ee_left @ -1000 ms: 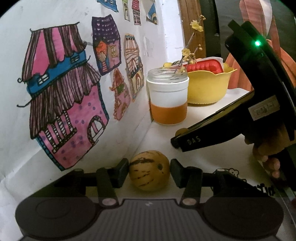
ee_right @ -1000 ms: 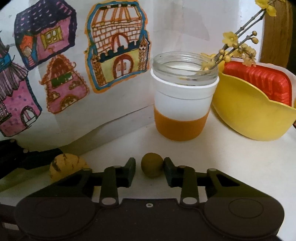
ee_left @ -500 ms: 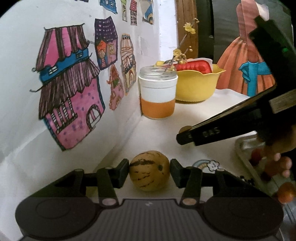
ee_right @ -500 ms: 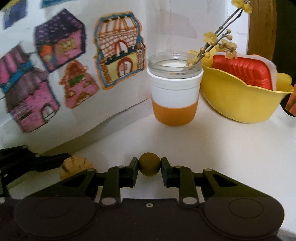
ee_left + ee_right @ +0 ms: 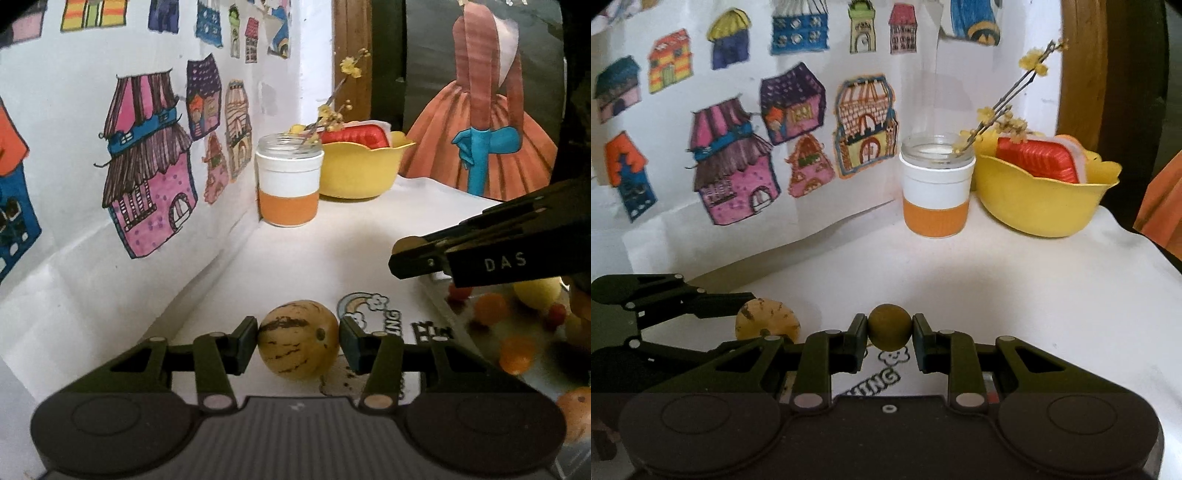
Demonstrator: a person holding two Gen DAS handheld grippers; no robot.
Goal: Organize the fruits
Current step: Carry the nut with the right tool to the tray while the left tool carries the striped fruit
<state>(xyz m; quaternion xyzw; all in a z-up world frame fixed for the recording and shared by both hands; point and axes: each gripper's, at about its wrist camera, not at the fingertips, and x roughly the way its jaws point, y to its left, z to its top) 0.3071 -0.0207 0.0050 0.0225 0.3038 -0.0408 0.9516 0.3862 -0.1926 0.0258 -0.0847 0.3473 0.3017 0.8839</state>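
- While both fruits are held clear of the white tabletop [image 5: 1015, 295], the two grippers are seen drawn back from the corner, where a second ago they sat close against the jar [image 5: 936, 192].
- A striped yellow melon-like fruit [image 5: 298, 339] is clamped between the fingers of the left gripper [image 5: 298, 341], both pads pressed to its sides.
- A small olive-brown round fruit [image 5: 889, 332] is pinched in the right gripper [image 5: 889, 334], its jaws closed on it from either side.
- Ahead of both grippers, the orange-and-white jar and the yellow bowl [image 5: 1045, 199] with a red object [image 5: 1038, 160] inside now appear smaller and farther off than in the frames a second earlier.
- To the right of the left gripper, a tray [image 5: 458, 317] of mixed small fruits [image 5: 515, 354] has come into sight; it was barely visible half a second ago and not at all before that.
- Printed lettering and a rainbow sticker [image 5: 360, 308] on the table surface now show just beyond and beneath the fingers.
- The withdrawal is judged to mark the end of the pick-up and the start of the carry, with the tray at right the likely destination, though this cannot be confirmed.
- No fruit has yet been set down by either gripper.
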